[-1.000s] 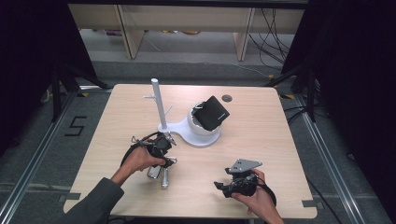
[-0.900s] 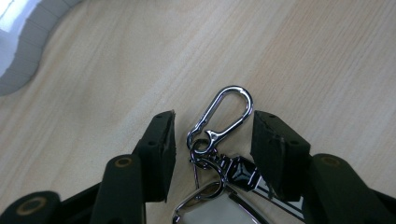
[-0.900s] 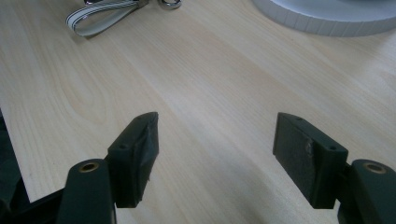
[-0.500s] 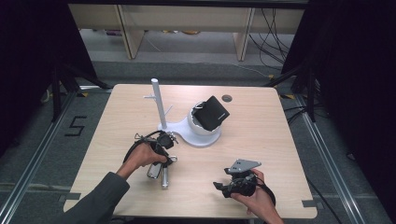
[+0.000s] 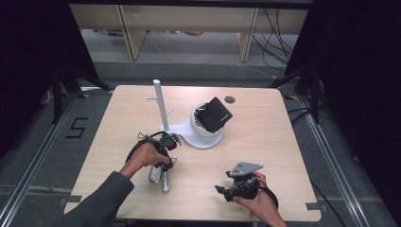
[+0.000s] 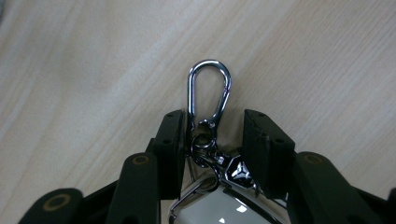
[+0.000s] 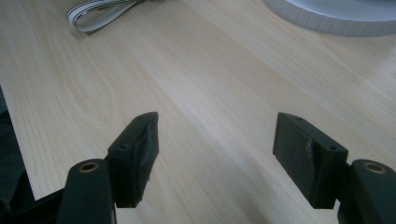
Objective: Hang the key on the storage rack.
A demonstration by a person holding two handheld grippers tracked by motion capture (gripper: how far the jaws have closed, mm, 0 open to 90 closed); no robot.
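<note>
Left tool (image 6: 212, 133), jaws lately widening, straddles a chrome snap hook (image 6: 209, 93) lying on the worktop (image 6: 84, 70); one pad touches the swivel ring, the other stands clear, so nothing is clamped. The keyring's glossy white fob (image 6: 219, 207) is cut off by the lower frame edge, and its shape cannot be made out. In the high view the left tool (image 5: 163, 158) and the person's hand cover most of the keyring (image 5: 159, 176). Right tool (image 7: 215, 154) is released, jaws wide over bare wood; it rests near the worktop's front edge (image 5: 239, 187). The white stand (image 5: 189, 135) with its upright post carries a black box (image 5: 213, 114), details too small to read. Pale wood-grain worktop; grey floor, floor rails, dark curtains, shelving and cables behind.
</note>
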